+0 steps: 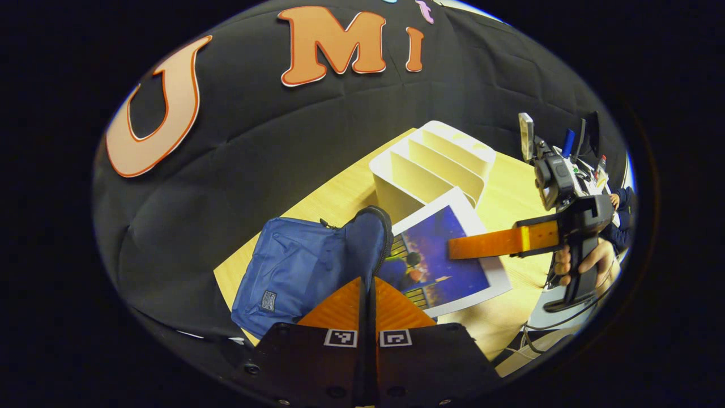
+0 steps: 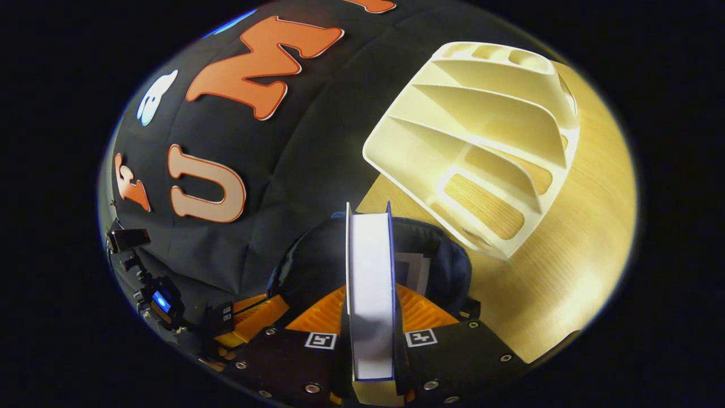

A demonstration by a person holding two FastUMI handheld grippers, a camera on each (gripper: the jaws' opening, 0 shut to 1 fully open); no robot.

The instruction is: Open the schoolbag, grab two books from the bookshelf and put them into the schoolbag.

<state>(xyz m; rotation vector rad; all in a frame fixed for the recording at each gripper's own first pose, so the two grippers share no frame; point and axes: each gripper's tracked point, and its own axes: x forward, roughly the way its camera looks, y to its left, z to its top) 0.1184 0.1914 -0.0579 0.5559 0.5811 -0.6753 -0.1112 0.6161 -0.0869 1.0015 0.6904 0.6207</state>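
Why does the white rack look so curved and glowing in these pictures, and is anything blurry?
In the right gripper view the fisheye lens bows the rack and bright light bleaches its slats and the table; the book, close to the lens, looks soft. In the left gripper view the rack is smaller, evenly lit and fairly sharp.

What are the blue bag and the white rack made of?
The blue bag looks like matte woven fabric, likely nylon: it creases softly and carries a sewn patch. The white rack looks like smooth moulded plastic: rigid dividers with a soft sheen.
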